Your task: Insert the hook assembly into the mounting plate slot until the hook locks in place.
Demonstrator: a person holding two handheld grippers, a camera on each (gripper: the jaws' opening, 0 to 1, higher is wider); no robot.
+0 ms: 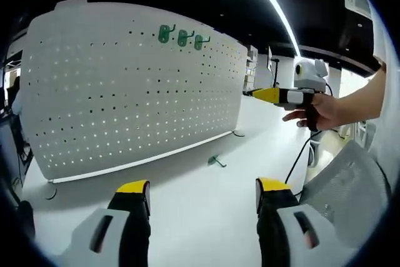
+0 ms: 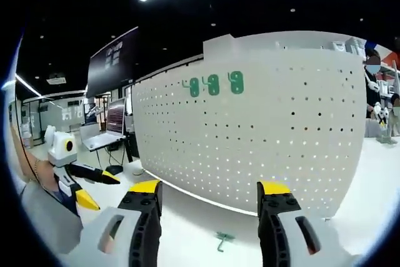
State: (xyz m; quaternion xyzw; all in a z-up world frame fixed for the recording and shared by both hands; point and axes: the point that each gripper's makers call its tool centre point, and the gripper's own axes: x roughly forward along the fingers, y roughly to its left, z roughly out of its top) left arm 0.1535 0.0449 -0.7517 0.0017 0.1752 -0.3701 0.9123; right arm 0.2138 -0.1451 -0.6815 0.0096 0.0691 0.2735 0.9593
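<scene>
pegboard (image 1: 131,85) upright on white table (image 1: 206,211), three green hooks (image 1: 181,35) already hung in a row near its top edge; loose green hook (image 1: 216,161) flat on table just in front of pegboard's foot, touching neither tool; left gripper (image 1: 203,195) jaws apart, empty, near the board; right gripper (image 2: 209,198) jaws apart, empty, above loose hook

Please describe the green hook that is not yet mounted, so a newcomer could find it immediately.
Find the large white pegboard standing on the white table. On the table before its lower edge lies one small green hook. The three other green hooks hang near the board's top; this one lies loose.
</scene>
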